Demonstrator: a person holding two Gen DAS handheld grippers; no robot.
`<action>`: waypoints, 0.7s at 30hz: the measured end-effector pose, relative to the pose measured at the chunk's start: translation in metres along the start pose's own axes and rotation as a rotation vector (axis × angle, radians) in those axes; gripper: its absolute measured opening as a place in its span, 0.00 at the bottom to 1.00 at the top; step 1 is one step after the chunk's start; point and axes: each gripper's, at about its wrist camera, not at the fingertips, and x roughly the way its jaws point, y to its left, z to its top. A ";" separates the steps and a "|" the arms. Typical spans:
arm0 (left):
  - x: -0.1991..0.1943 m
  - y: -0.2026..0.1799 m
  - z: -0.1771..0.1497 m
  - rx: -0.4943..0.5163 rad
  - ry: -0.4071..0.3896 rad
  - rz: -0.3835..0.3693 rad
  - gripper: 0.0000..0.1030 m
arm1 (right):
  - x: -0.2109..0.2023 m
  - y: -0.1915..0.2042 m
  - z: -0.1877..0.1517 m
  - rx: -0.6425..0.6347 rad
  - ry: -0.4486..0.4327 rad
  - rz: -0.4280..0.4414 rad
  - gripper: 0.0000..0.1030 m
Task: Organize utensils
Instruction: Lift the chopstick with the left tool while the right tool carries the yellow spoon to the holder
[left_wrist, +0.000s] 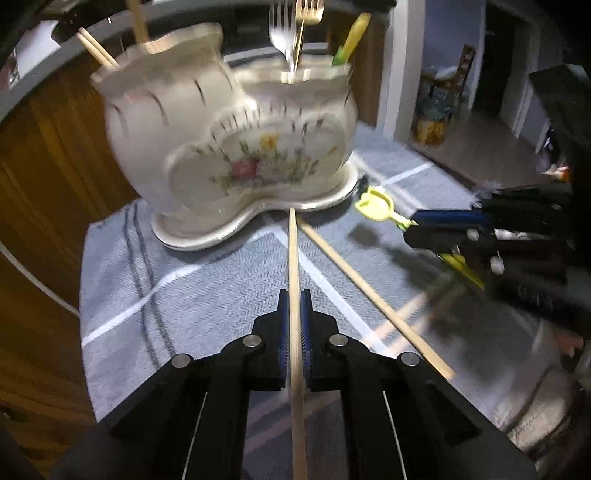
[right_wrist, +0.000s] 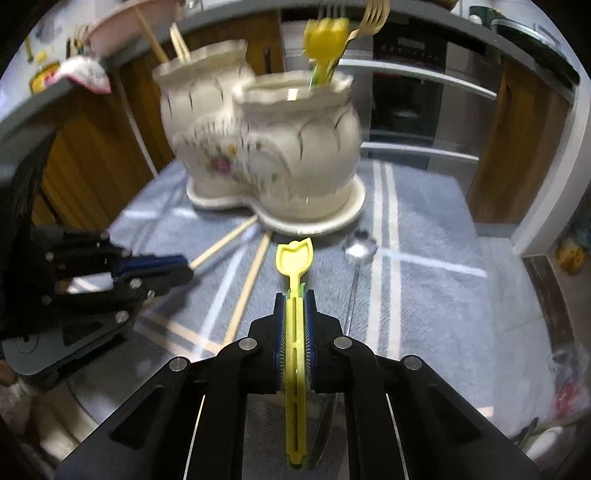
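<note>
1. A cream ceramic holder (right_wrist: 280, 147) with painted flowers stands on a grey-blue striped cloth (right_wrist: 436, 295); it has two joined pots on one shared base, and every place below is told from it.
2. The pot on the left in the right wrist view holds wooden chopsticks (right_wrist: 177, 42): two sticks in that view, while the left wrist view shows at least two.
3. The other pot holds one yellow plastic utensil (right_wrist: 325, 40) with a green stem, one silver fork (left_wrist: 282, 33) and one gold fork (left_wrist: 308, 16), all standing upright.
4. The left gripper (left_wrist: 294, 306) is pinching one held chopstick (left_wrist: 294, 258) between its blue pads; the stick's far tip points at the holder's base and ends just in front of it.
5. One loose chopstick (left_wrist: 369, 291) lies on the cloth in front of the holder, its far end near the base, just beside the pinched one and slanting away from it.
6. The right gripper (right_wrist: 294, 306) is pinching one yellow tulip-shaped spoon (right_wrist: 294, 254) by its slotted handle; the bowl points at the holder, just short of the base.
7. One silver flower-shaped spoon (right_wrist: 360, 249) lies on the cloth in front of the holder, beside the yellow spoon.
</note>
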 end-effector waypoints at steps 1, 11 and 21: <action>-0.008 0.002 -0.002 0.000 -0.029 -0.007 0.06 | -0.008 -0.003 0.002 0.015 -0.031 0.022 0.10; -0.097 0.027 0.005 -0.042 -0.359 -0.027 0.06 | -0.066 -0.003 0.025 0.019 -0.277 0.119 0.10; -0.146 0.061 0.057 -0.121 -0.609 -0.002 0.06 | -0.082 -0.015 0.080 0.075 -0.492 0.175 0.10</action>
